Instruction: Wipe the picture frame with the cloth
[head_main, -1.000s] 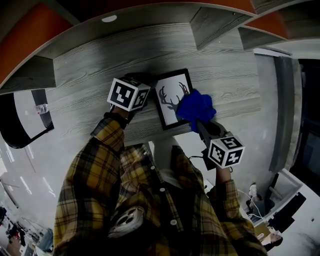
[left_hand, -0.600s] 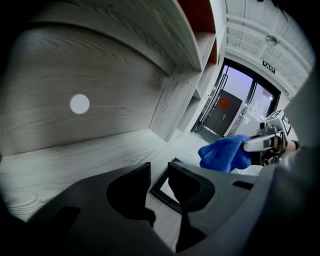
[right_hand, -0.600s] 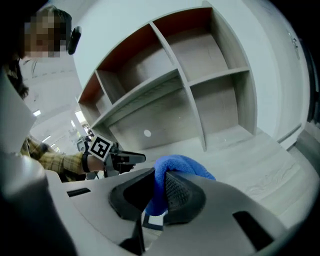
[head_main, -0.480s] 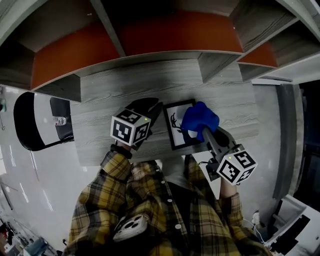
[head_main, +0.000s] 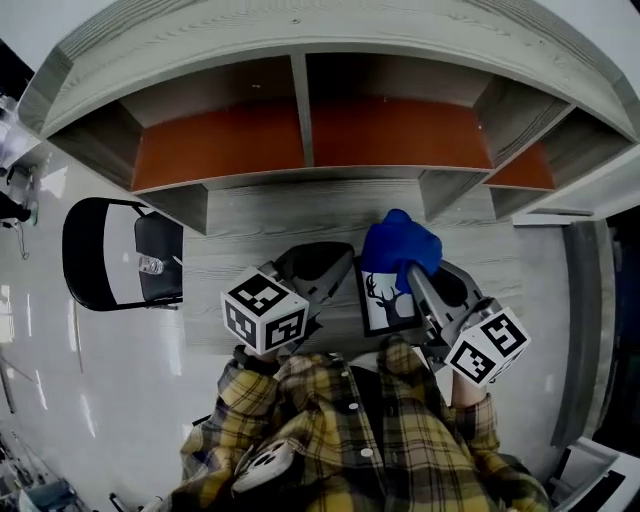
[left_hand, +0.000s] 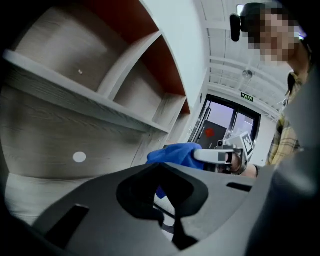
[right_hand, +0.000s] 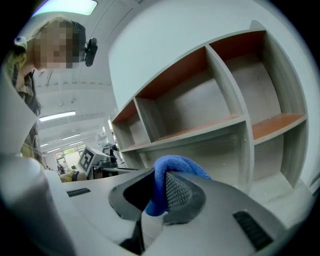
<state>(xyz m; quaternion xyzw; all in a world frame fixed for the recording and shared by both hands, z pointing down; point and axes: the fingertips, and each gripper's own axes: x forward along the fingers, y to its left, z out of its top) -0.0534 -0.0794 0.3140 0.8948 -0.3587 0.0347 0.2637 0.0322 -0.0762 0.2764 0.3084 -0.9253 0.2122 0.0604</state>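
A: What is the right hand-held gripper (right_hand: 161, 196) doing?

B: Its jaws are clamped on a blue cloth (right_hand: 172, 167), which bulges out past the tips. In the head view the right hand-held gripper (head_main: 408, 268) presses the blue cloth (head_main: 398, 248) onto the upper part of the picture frame (head_main: 386, 306).

A: And the left one?

B: The left hand-held gripper (head_main: 340, 277) meets the frame's left edge. In its own view the left hand-held gripper (left_hand: 168, 220) has its jaws drawn close, with a strip of the frame's white print and dark border showing between them, and the blue cloth (left_hand: 175, 152) beyond.

A: Where is the frame?

B: At the near edge of the grey wood-grain table (head_main: 255, 225), between the two grippers. It shows an antlered deer head in black on white.

A: What lies around it?

B: A shelf unit (head_main: 300, 130) with orange back panels rises behind the table. A black chair (head_main: 105, 255) stands to the left. The person's yellow plaid shirt (head_main: 335, 440) fills the foreground.
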